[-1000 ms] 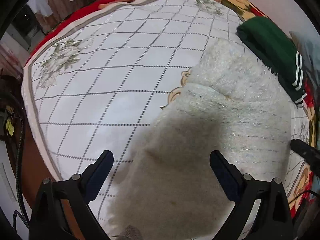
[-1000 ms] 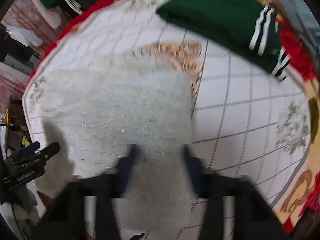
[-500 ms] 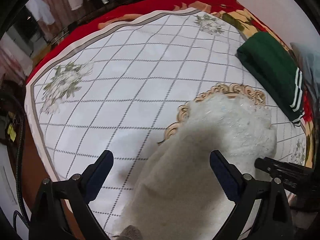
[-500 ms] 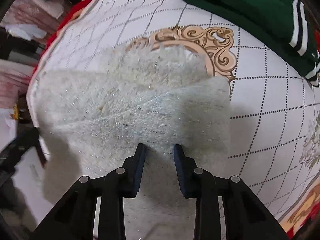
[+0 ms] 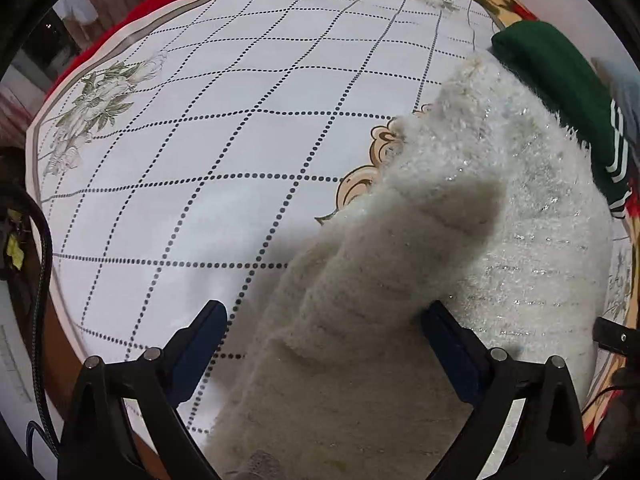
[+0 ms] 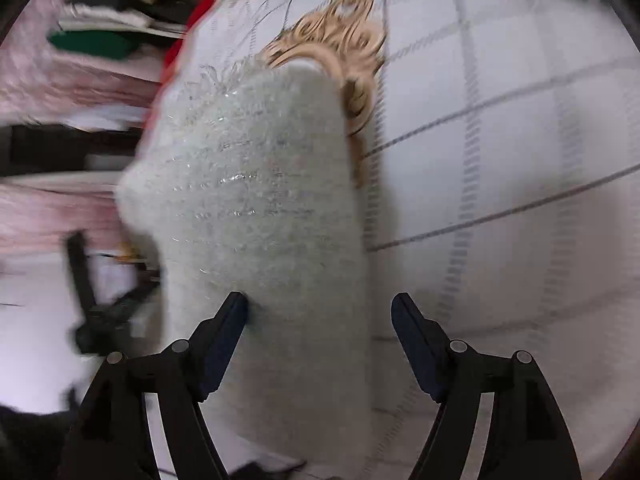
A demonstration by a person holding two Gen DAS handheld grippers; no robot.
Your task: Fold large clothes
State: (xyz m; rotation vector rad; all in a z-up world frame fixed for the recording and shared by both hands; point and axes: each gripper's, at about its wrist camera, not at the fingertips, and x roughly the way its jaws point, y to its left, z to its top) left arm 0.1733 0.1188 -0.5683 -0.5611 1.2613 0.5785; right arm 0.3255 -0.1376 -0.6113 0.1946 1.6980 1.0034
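Observation:
A fluffy white sweater [image 5: 460, 208] with glittery threads lies folded on the bed's white checked sheet [image 5: 200, 152]. My left gripper [image 5: 322, 320] points steeply down over the sweater's near part. Its jaws stand wide apart, with the cloth bulging between them and no pad pressing on it. In the blurred right wrist view the sweater [image 6: 256, 184] runs away from my right gripper [image 6: 320, 308]. Those jaws are opening, the cloth lies between them, and only the left fingertip [image 6: 236, 308] brushes it.
A folded dark green garment [image 5: 560, 92] with white stripes lies on the bed behind the sweater. A red blanket edge [image 5: 132, 12] borders the sheet. Beyond the bed's edge are stacked clothes [image 6: 108, 8]. A black cable [image 5: 40, 280] hangs at the left.
My right gripper has let go of the sweater: its jaws have sprung apart. It dropped and swung round. The sweater's far part now lies folded over. The left gripper sank slightly.

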